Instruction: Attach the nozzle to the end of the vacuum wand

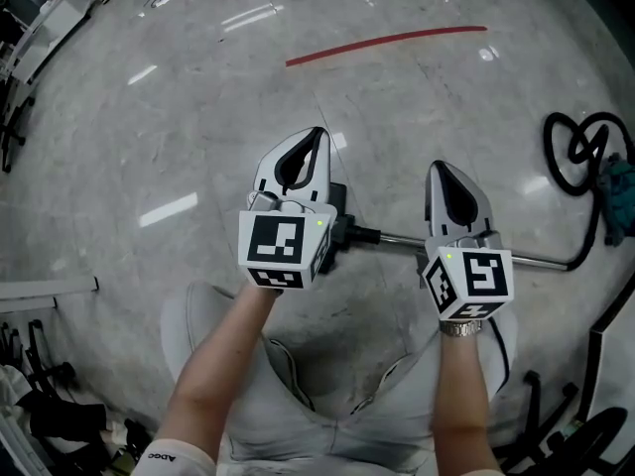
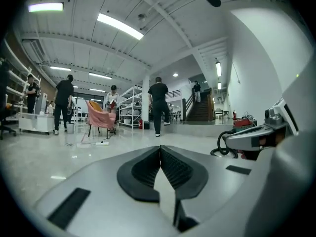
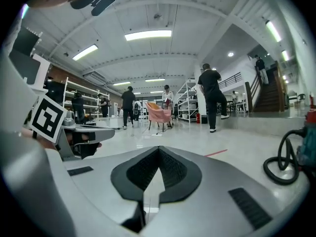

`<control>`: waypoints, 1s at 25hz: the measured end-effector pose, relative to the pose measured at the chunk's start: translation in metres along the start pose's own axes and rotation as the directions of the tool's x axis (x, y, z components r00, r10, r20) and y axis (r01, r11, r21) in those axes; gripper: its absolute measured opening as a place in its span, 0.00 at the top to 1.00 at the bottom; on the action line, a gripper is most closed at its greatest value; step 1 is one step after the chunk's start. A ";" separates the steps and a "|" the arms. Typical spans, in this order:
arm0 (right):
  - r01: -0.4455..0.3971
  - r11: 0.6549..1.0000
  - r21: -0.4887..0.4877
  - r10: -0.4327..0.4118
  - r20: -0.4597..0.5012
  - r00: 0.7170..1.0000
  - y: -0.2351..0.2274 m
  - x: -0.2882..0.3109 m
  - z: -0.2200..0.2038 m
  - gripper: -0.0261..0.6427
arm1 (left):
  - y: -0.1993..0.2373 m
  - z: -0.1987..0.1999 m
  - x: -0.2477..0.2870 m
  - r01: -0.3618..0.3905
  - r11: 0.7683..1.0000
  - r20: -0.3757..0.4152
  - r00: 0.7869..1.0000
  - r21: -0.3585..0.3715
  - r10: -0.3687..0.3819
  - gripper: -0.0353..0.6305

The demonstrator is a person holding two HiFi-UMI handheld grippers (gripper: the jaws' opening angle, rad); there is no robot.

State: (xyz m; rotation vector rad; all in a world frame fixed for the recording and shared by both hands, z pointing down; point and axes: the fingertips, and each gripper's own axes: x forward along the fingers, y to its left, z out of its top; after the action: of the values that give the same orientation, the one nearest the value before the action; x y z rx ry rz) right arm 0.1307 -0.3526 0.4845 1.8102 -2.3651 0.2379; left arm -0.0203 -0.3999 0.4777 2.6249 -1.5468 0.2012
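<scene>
The left tongs and the right tongs are held side by side above the floor, each with its ribbed pads pressed together and nothing between them. The left gripper view and the right gripper view both show this. Each is held in a bare-armed hand, with the person's light trousers directly below.

The vacuum wand lies on the floor under the tongs, touched by neither. It is a thin metal tube running crosswise. It passes beneath the right tongs, and its left end meets a black end piece tucked just under the right edge of the left tongs. Whether that piece is the nozzle cannot be told.

To the right the tube bends into a black hose, which coils beside a teal object at the picture's edge. The same hose loops on the floor in the right gripper view.

Further out, a red line crosses the pale floor ahead of both tongs. Beyond it stand a pink chair, white shelving, several standing people and a staircase.
</scene>
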 end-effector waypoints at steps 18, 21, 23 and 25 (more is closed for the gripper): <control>0.019 1.000 -0.017 -0.019 -0.021 1.000 -0.010 0.002 -0.008 0.96 | -0.020 -0.003 0.005 0.033 0.999 -0.012 0.999 0.010 -0.032 0.93; 0.021 1.000 -0.020 -0.021 -0.018 1.000 -0.014 0.000 -0.008 0.96 | -0.023 -0.004 0.007 0.035 0.999 -0.016 0.999 0.006 -0.035 0.93; 0.026 1.000 -0.016 -0.026 -0.018 0.999 -0.016 -0.001 -0.008 0.96 | -0.025 -0.004 0.008 0.037 0.999 -0.016 0.999 0.003 -0.037 0.93; 0.026 1.000 -0.012 -0.026 -0.017 1.000 -0.016 -0.001 -0.006 0.96 | -0.025 -0.004 0.008 0.038 0.999 -0.017 0.999 0.012 -0.037 0.93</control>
State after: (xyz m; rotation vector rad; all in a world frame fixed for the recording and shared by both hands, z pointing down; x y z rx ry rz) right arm 0.1462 -0.3542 0.4907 1.8250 -2.3252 0.2340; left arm 0.0049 -0.3940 0.4825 2.6521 -1.4947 0.2302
